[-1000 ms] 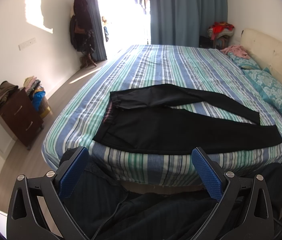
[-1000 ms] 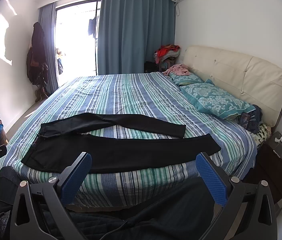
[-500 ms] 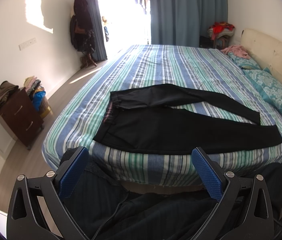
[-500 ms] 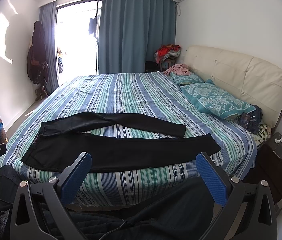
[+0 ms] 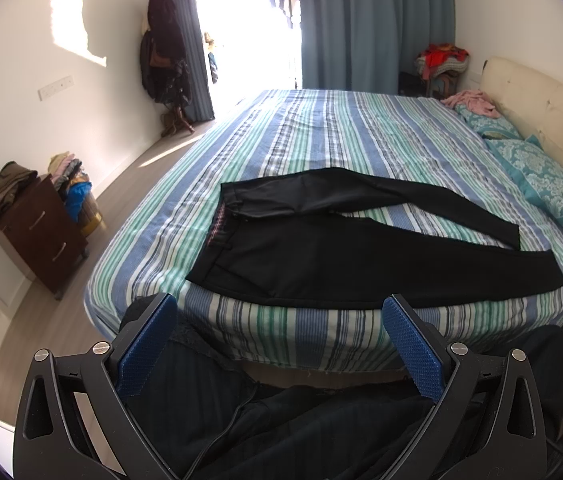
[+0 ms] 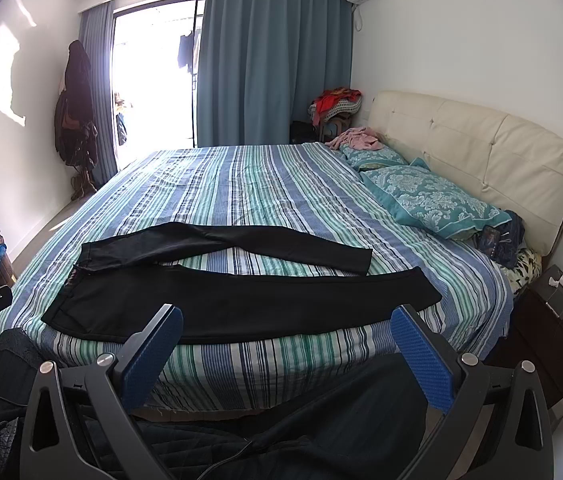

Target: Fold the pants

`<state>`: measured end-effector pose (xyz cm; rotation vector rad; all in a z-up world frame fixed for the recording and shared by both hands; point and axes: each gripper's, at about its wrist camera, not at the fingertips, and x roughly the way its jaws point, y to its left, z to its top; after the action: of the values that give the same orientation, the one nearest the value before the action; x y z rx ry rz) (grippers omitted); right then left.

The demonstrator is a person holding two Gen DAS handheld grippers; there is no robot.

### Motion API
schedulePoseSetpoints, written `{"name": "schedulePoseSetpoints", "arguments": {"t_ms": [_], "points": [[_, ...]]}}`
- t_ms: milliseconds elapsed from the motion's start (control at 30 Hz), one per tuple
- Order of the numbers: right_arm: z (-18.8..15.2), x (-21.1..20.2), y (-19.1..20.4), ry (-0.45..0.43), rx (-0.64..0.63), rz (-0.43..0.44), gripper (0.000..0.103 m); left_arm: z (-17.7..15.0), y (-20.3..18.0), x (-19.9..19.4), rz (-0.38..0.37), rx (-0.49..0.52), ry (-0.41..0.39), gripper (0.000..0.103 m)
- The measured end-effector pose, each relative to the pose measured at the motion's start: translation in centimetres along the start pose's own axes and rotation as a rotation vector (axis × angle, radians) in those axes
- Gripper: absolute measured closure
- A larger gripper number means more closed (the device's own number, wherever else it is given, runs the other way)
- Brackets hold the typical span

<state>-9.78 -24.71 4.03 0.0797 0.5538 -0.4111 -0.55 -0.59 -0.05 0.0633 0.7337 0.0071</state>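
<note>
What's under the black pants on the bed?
The black pants lie spread flat on the striped bedspread, which shows all around them and between the two legs. Whatever is beneath the bedspread is covered, so I cannot see it.

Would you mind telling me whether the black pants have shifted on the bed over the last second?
No. The pants lie at the same stripes of the bedspread as before.
</note>
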Motion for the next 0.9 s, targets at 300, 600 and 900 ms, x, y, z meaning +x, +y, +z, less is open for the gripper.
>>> {"name": "schedulePoseSetpoints", "arguments": {"t_ms": [300, 600, 900], "points": [[-0.03, 0.05, 0.02, 0.001, 0.000, 0.000, 0.000, -0.02, -0.02, 0.00, 0.001, 0.000, 0.000, 0.000], [-0.05, 0.07, 0.06, 0.003, -0.002, 0.000, 0.000, -0.02, -0.07, -0.05, 0.000, 0.001, 0.002, 0.001], [-0.40, 0.30, 0.05, 0.009, -0.008, -0.001, 0.000, -0.02, 0.40, 0.06, -0.001, 0.008, 0.013, 0.001]]}}
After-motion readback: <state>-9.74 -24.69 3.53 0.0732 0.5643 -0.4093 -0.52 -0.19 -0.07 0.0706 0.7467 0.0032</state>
